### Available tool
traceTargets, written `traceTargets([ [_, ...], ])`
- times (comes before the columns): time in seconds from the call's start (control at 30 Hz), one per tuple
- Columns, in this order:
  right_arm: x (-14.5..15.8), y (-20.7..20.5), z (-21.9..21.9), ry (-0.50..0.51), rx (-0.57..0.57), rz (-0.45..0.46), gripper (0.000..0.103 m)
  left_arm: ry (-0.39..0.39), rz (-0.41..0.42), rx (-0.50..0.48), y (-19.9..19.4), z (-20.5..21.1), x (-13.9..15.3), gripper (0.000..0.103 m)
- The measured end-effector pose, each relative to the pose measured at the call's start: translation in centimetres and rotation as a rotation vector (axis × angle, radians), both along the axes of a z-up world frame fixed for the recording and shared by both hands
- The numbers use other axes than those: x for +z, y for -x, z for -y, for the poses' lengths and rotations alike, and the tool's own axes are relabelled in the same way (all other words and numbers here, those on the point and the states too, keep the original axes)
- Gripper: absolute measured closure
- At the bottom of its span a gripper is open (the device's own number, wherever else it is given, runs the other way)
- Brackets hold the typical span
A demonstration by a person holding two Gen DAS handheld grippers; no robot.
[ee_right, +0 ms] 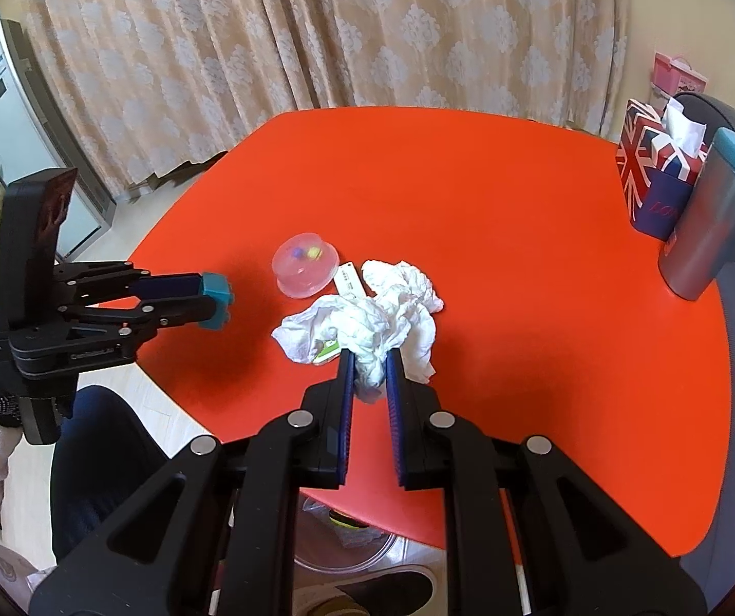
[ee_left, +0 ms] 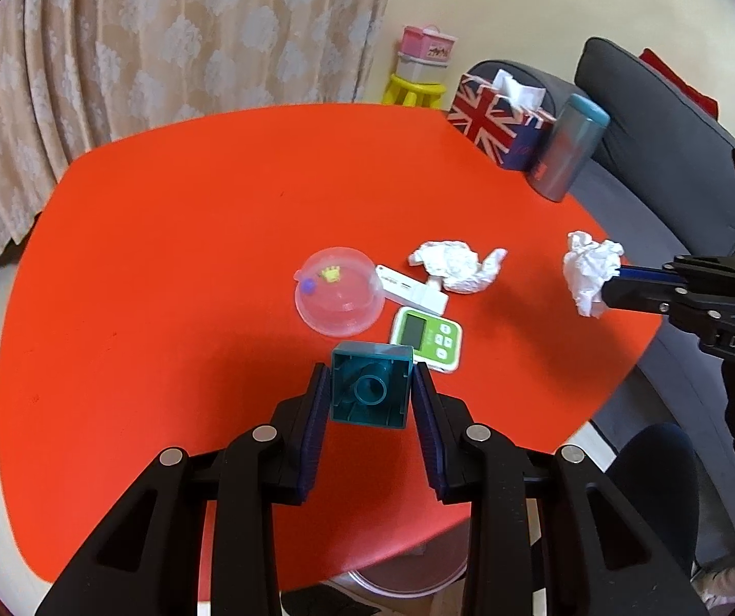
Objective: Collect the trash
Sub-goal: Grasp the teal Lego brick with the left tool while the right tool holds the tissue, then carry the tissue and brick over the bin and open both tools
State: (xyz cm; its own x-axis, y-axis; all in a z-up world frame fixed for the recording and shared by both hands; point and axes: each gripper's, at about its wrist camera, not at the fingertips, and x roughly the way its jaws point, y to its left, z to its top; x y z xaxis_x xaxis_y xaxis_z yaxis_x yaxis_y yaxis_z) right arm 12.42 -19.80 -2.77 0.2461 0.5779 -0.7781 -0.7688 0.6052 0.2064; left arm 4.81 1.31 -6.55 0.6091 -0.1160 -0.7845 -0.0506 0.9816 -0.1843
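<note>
My left gripper (ee_left: pixel 370 385) is shut on a teal toy block (ee_left: pixel 371 384) and holds it above the red table (ee_left: pixel 187 215); it also shows in the right wrist view (ee_right: pixel 215 303). My right gripper (ee_right: pixel 370 354) is shut on a crumpled white tissue (ee_right: pixel 367 339), held above the table; the tissue also shows in the left wrist view (ee_left: pixel 590 272). A second crumpled tissue (ee_left: pixel 457 264) lies on the table near a white stick (ee_left: pixel 411 292); in the right wrist view it (ee_right: pixel 408 282) sits just behind the held one.
A clear plastic dome (ee_left: pixel 339 297) and a green-white timer (ee_left: pixel 429 339) lie mid-table. A Union Jack tissue box (ee_left: pixel 501 123) and a grey-teal case (ee_left: pixel 570 149) stand at the far right edge. A grey sofa (ee_left: pixel 675 154) borders the table. A clear bin (ee_right: pixel 346 549) sits under the near edge.
</note>
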Motion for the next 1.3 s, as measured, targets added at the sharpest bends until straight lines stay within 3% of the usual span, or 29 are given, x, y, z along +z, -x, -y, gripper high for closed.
traceTargets([
  [0.33,1.3,3.5,1.4,-0.028,0.029,0.023,0.091,-0.033,0.048,-0.038,3.7,2.1,2.1,0.071],
  [0.67,1.8,8.4,2.2,-0.039,0.088,0.031,0.091,-0.023,0.078,-0.077,6.9,4.8,2.3,0.071],
  [1.2,-2.0,13.1,2.8,-0.021,0.135,-0.039,0.091,0.005,0.088,-0.076,10.6,6.1,1.2,0.071],
  [1.3,-2.4,13.3,2.5,-0.025,0.150,-0.048,0.087,0.004,0.083,-0.073,10.7,6.1,0.9,0.071],
])
